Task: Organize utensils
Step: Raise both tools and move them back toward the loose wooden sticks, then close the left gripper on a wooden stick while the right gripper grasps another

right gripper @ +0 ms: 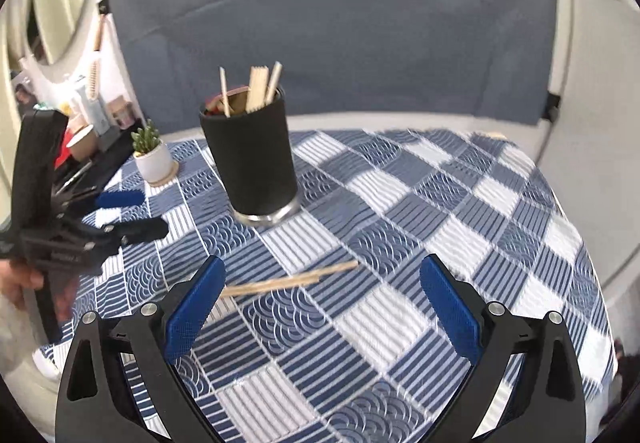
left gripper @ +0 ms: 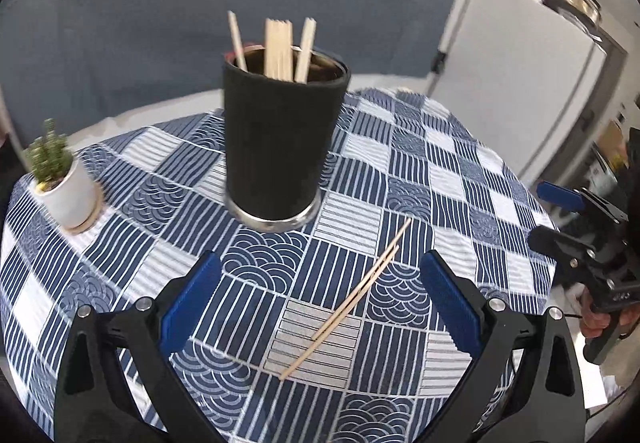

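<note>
Two wooden chopsticks [left gripper: 352, 295] lie loose on the worktop [left gripper: 460, 179], both grippers empty above them.

The thin, pale sticks lie side by side, touching, on a quilted cloth [right gripper: 420, 235] of blue-and-white stripes and wave arcs, just in front of a matte black cup [left gripper: 280, 147] with a shiny metal base, which stands upright and holds more sticks. The left gripper [left gripper: 320, 303] has its blue ribbed fingers [left gripper: 448, 303] wide apart, the pair lying between them. The right gripper [right gripper: 320, 307] is likewise spread, the sticks just ahead near its left finger. A small plant [left gripper: 60, 179] in a white pot stands well apart.
</note>
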Available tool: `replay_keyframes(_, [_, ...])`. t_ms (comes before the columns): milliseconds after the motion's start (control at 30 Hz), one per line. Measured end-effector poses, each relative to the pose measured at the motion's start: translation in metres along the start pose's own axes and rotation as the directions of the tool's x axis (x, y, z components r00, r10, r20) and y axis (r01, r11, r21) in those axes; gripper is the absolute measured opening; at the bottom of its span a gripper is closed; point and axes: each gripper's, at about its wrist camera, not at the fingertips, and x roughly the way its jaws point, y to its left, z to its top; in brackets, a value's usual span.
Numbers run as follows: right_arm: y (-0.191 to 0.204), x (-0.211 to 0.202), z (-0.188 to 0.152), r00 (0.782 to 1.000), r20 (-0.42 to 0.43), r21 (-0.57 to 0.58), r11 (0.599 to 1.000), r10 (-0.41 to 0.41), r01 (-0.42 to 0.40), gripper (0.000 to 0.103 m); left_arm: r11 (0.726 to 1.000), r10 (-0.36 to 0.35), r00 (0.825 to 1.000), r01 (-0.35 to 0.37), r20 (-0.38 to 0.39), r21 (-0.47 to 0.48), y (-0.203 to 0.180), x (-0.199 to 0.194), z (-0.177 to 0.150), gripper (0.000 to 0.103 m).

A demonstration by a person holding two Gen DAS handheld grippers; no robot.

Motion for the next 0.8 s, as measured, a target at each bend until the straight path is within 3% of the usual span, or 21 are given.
replay_keyframes(200, [0.007,-0.002,-0.02,0.993,-0.056,0.095,0.989,-0.105,0.11,0.094,0.989,-0.099,0.99,0.109,-0.098,0.095,0.005,0.038,0.009,0.097])
replay_keyframes(433, [0.018,0.001,-0.042,0.98,-0.129,0.213,0.961,-0.153,0.178,0.094,0.949,-0.152,0.964,0.204,-0.221,0.239,0.003,0.083,0.013,0.097])
replay_keyframes(733, [0.023,0.035,-0.065,0.957,-0.213,0.326,0.909,-0.194,0.257,0.094,0.896,-0.132,0.919,0.271,-0.373,0.352,0.001,0.131,-0.003,0.097])
replay_keyframes(800, [0.02,0.047,-0.065,0.954,-0.227,0.36,0.894,-0.194,0.268,0.094,0.886,-0.115,0.917,0.269,-0.382,0.378,0.0,0.138,-0.006,0.097])
